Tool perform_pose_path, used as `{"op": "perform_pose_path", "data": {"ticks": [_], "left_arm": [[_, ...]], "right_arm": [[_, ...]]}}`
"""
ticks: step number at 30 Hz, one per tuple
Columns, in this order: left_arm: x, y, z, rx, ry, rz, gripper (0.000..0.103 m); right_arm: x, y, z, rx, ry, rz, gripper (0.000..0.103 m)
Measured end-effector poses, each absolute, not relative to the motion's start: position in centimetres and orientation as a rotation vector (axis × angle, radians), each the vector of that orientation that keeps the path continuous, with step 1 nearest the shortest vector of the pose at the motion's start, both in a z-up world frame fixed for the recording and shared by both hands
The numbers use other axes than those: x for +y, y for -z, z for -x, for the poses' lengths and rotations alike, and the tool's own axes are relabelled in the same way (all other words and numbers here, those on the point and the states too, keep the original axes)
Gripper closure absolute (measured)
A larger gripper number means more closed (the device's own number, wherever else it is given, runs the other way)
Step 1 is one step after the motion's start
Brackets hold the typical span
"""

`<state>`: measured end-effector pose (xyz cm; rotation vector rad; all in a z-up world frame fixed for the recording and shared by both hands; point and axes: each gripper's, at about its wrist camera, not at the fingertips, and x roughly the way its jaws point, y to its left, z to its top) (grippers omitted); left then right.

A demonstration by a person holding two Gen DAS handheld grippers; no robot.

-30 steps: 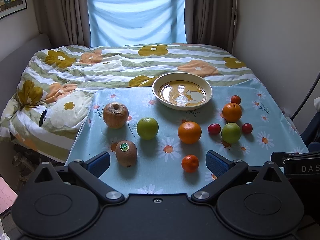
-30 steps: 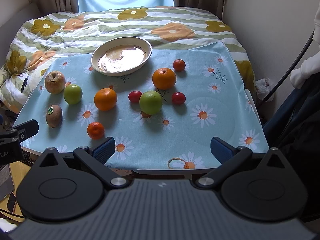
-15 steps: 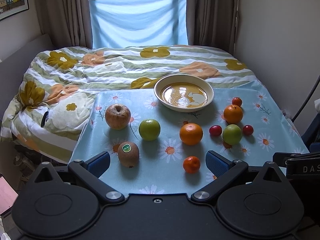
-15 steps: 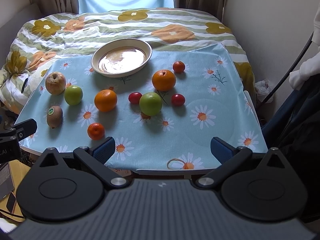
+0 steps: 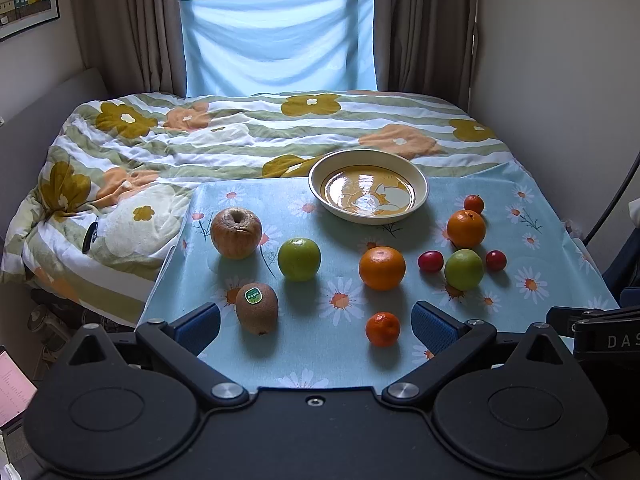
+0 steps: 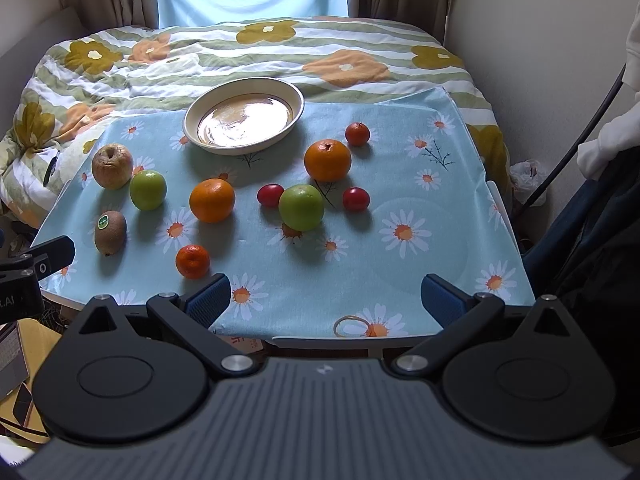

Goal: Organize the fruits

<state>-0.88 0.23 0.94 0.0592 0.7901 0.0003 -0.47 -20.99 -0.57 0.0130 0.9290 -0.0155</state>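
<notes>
Fingers of both the left gripper (image 5: 316,326) and right gripper (image 6: 326,294) stand wide and empty at the worktop's near edge. Nothing is sorted yet: the cream ceramic bowl (image 5: 420,186) sits empty, all loose round fruits (image 6: 212,200) scattered before it.

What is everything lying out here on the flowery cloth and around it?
bowl: 1, cream with an orange inside, far middle of the cloth, no fruit in it
brown apple: 1, wrinkled, far left
green apples: 2, one beside the brown apple, one mid-cloth
oranges: 2, one centre, one nearer the bowl
mandarins: 2, orange, one near edge, one far right
red plums: 2, either side of the middle green apple, second
kiwi: 1, brown, green sticker, near left
rubber band: 1, tan, near edge
tablecloth: 1, light blue with daisies
quilt: 1, striped, floral, behind
left gripper: open
right gripper: open
</notes>
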Motion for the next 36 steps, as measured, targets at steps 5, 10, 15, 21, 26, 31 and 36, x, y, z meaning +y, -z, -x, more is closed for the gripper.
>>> {"op": "perform_pose_path", "data": {"ticks": [5,10,15,21,26,31,36], "left_arm": [[0.3,-1.0,1.1,0.787,-0.004,-0.057,0.0],[0.4,-1.1,1.2,0.786,-0.009,-0.053,0.0],[0.9,-1.4,1.1,0.788,-0.043,-0.05,0.0],[1.9,-0.6,0.1,0.783,-0.128,-0.053,0.0],[2.9,1.0,-0.7,0.756,-0.202,-0.03,0.0],[3.7,3.6,-2.1,0.739,-0.211,-0.046,0.0],[4.6,6.6,-3.7,0.758,-0.195,-0.065,0.002]], "right_arm": [[-21.0,0.6,0.5,0.927,0.015,-0.013,0.0],[-21.1,0.3,0.5,0.927,0.004,-0.021,0.0],[-21.0,-0.3,0.2,0.942,-0.034,-0.021,0.0],[-20.2,0.6,-1.0,0.947,-0.117,0.029,0.0],[-19.4,2.6,-2.8,0.955,-0.195,0.018,0.0],[-17.9,5.3,-3.6,0.928,-0.264,0.019,0.0],[-16.1,8.2,-4.4,0.906,-0.286,-0.015,0.0]]}}
